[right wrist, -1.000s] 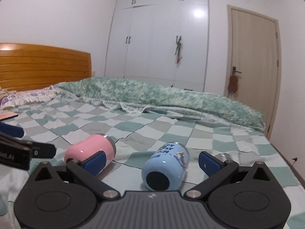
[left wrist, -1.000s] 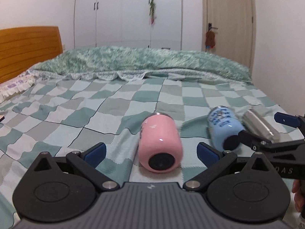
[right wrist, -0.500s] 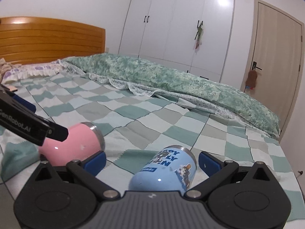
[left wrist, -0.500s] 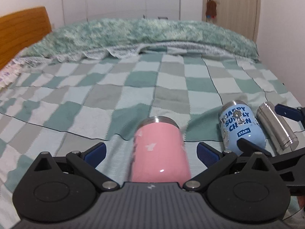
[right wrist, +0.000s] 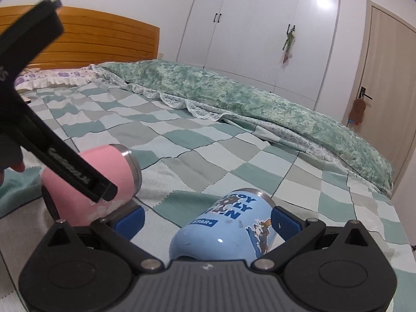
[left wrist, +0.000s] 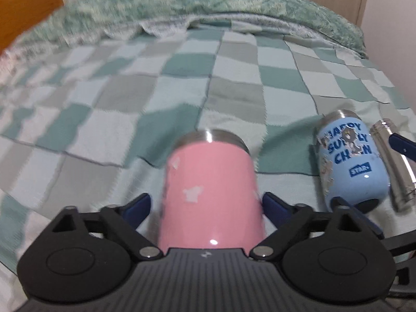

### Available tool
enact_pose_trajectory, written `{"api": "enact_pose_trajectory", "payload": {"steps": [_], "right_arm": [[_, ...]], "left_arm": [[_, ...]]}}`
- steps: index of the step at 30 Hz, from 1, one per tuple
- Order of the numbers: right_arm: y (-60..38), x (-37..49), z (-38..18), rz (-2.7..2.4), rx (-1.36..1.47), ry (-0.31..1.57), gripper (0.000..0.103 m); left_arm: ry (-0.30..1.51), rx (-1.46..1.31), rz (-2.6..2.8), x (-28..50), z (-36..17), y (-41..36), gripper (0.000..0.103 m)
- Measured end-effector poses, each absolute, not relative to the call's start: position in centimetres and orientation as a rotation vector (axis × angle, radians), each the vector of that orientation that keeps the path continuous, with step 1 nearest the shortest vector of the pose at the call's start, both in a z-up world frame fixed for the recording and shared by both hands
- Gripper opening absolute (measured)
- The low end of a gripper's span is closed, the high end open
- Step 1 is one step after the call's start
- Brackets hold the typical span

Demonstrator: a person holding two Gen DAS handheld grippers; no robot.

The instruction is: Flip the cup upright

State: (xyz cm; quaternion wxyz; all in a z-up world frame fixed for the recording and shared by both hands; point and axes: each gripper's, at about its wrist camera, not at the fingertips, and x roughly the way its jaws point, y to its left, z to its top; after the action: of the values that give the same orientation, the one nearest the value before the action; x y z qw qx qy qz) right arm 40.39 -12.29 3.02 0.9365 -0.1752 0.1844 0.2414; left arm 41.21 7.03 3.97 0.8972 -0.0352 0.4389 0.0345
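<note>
A pink cup (left wrist: 210,192) lies on its side on the checked bedspread (left wrist: 182,83), its steel rim pointing away. My left gripper (left wrist: 206,204) is open with its blue pads on either side of the cup's body. A light blue cup (right wrist: 228,226) with cartoon print lies on its side between the open pads of my right gripper (right wrist: 208,219). The blue cup also shows in the left wrist view (left wrist: 351,161), and the pink cup in the right wrist view (right wrist: 93,179) under the left gripper's black finger.
A steel cup (left wrist: 392,163) lies on its side just right of the blue cup. A rumpled green quilt (right wrist: 247,96) lies across the far bed. A wooden headboard (right wrist: 98,41) stands at the left; wardrobe and door stand behind.
Both grippers moved forward and down. The pink cup now sits between the left pads, and the blue cup sits deeper between the right pads. The left jaws have narrowed a little.
</note>
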Motion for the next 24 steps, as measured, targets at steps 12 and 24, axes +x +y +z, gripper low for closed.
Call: {"api": "enact_pose_trajectory", "payload": {"steps": [12,24], "right_arm": [[-12.0,39.1,3.5,0.556,-0.393,0.352,0.103],[-12.6,36.3,5.1,0.57,-0.4,0.337,0.103]], "left_arm": [[0.881,-0.034,0.065,40.1,4.1,6.3,0.084],[0.848,-0.02,0.025,36.4,5.7,5.6,0.084]]}}
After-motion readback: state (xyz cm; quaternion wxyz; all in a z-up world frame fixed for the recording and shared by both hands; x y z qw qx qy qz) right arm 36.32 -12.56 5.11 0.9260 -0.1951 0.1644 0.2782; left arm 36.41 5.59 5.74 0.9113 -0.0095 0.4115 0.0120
